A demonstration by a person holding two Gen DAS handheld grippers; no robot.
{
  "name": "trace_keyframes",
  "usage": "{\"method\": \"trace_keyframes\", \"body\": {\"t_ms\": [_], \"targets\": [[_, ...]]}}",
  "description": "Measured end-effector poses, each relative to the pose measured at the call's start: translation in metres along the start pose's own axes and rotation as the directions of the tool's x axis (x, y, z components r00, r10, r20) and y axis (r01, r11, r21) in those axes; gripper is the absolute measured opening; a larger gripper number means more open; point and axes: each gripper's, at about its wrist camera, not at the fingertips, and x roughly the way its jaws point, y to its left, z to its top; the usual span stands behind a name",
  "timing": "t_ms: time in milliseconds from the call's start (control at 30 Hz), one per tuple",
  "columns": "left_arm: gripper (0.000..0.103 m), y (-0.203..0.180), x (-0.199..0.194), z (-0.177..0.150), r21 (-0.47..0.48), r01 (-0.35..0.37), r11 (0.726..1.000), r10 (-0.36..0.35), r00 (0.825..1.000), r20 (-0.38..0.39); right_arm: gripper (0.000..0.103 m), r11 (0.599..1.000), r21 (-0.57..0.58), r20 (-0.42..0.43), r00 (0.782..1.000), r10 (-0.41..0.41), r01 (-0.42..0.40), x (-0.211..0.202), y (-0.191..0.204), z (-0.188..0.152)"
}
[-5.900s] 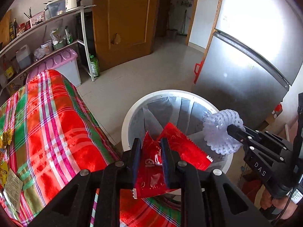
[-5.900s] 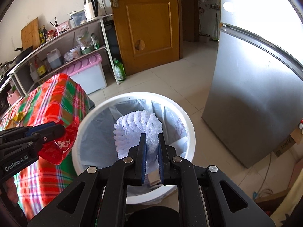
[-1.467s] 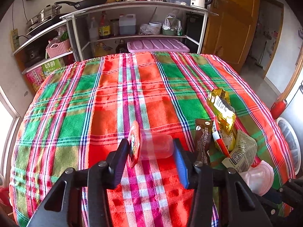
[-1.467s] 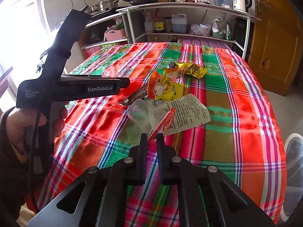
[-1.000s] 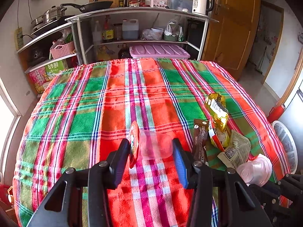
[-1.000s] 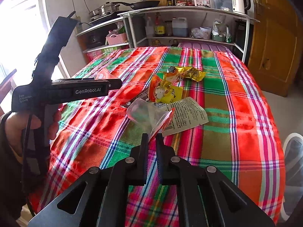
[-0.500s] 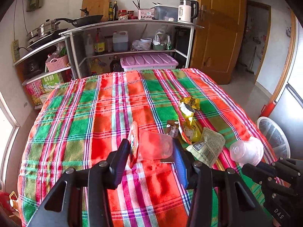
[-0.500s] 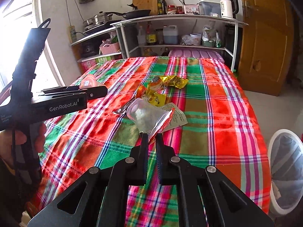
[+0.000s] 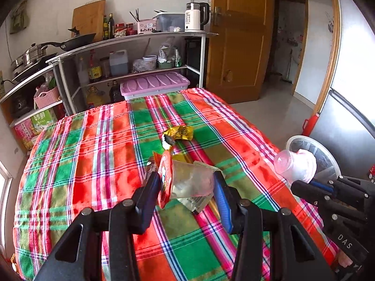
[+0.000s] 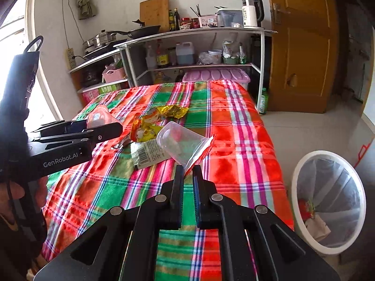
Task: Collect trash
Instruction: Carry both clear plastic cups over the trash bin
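My left gripper (image 9: pixel 186 181) is shut on a clear plastic cup with a red peeled lid (image 9: pixel 187 180), held sideways above the plaid table. My right gripper (image 10: pixel 187 172) is shut on the red lid flap of a second clear cup (image 10: pixel 180 144), held above the table; that cup also shows in the left wrist view (image 9: pixel 295 166). The left gripper and its cup show in the right wrist view (image 10: pixel 98 117). A white bin with a grey liner (image 10: pixel 328 201) stands on the floor right of the table, with red and white trash inside. Wrappers lie mid-table: a gold one (image 9: pixel 179 132), a yellow-orange one (image 10: pixel 143 128), a white labelled one (image 10: pixel 146 153).
The table wears a red-green plaid cloth (image 9: pixel 93 152). Behind it stands a metal shelf rack (image 9: pixel 131 53) with bottles, pans and a kettle, and a pink-lidded box (image 9: pixel 154 84). A wooden door (image 9: pixel 239 46) and a silver fridge (image 9: pixel 351 117) are to the right.
Both grippers have lifted and drawn back from the table, each still holding its cup. The view has swung right, so the bin is now more in sight.
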Motion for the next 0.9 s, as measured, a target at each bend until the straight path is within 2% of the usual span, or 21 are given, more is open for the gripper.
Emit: {"method": "trace_keyframes", "body": {"t_ms": [467, 900], "targets": [[0.048, -0.091, 0.016, 0.023, 0.116, 0.116, 0.987, -0.117, 0.993, 0.003, 0.008, 0.986, 0.111, 0.037, 0.991, -0.131, 0.126, -0.043, -0.070, -0.009], [0.048, -0.193, 0.041, 0.032, 0.210, 0.233, 0.950, -0.228, 0.973, -0.045, 0.008, 0.932, 0.227, 0.012, 0.956, -0.292, 0.282, -0.079, -0.154, -0.025]]}}
